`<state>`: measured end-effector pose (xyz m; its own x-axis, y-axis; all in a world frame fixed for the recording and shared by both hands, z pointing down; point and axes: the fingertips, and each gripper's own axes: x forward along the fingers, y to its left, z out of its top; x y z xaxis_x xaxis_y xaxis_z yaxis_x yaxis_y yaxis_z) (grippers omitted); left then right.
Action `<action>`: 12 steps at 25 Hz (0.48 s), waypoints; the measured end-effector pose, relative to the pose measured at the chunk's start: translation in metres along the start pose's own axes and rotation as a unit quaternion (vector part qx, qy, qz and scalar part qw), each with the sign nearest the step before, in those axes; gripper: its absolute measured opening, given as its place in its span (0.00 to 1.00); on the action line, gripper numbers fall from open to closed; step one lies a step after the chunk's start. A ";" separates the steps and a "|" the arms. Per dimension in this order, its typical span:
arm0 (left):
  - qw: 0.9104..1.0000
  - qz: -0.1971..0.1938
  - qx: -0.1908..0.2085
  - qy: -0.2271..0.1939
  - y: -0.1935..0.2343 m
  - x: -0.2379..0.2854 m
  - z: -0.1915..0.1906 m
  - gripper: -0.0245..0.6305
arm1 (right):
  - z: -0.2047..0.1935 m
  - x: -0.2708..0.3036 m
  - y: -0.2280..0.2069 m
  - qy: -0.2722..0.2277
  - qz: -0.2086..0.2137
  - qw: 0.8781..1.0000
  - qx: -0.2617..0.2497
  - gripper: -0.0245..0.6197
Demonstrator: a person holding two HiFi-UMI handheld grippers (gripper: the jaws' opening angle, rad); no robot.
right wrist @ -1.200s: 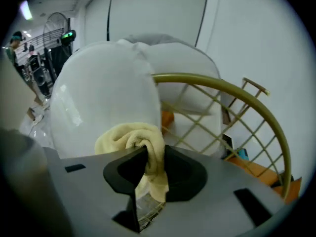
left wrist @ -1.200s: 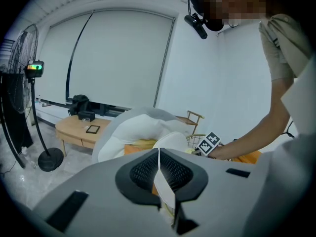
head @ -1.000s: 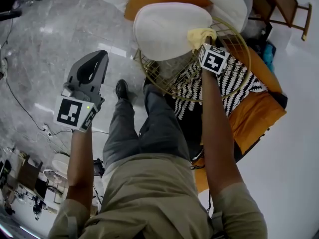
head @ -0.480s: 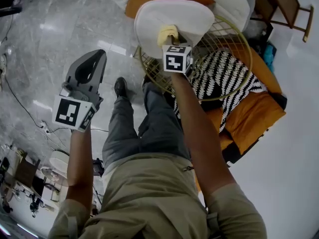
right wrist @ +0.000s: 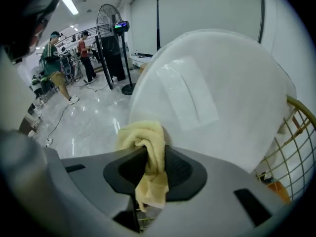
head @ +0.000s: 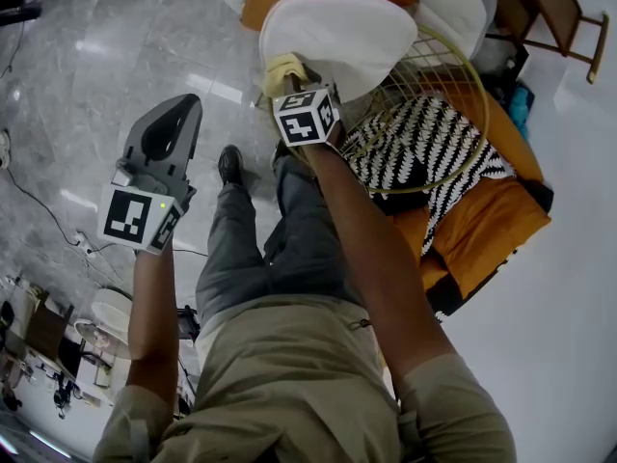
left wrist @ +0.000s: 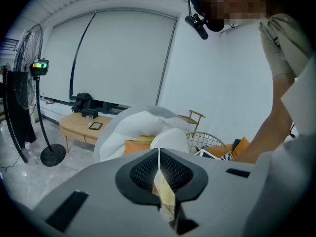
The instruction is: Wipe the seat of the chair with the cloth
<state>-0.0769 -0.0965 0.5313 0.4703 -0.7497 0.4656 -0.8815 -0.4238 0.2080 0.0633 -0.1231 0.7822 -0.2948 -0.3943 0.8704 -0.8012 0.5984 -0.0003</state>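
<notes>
The right gripper is clenched on a bunched yellow cloth, which sits at the left edge of the chair's white seat cushion. The left gripper hangs closed and empty over the floor. So close to the rim, a stroke could slide off the cushion. The loose tail might also snag the gold wire frame and pull free.

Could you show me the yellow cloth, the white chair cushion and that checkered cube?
yellow cloth (right wrist: 148, 147), right gripper view, bunched fold between the jaws.
white cushion (head: 337, 32), head view, middle of its surface.
marker cube (head: 307, 117), head view, its patterned face.
</notes>
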 end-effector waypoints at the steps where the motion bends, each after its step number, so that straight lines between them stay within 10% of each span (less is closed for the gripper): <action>1: 1.000 -0.002 0.001 0.000 -0.001 0.001 0.000 0.08 | -0.006 0.000 -0.012 0.005 -0.007 1.000 0.003 0.20; 12: 1.000 -0.016 0.007 0.003 -0.011 0.016 0.001 0.08 | -0.114 -0.048 -0.251 0.060 -0.189 0.967 0.162 0.20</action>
<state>-0.0600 -0.1045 0.5354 0.4983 -0.7324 0.4640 -0.8651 -0.4552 0.2105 0.3383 -0.1746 0.7966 0.0976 -0.4471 0.8891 -0.9668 0.1694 0.1913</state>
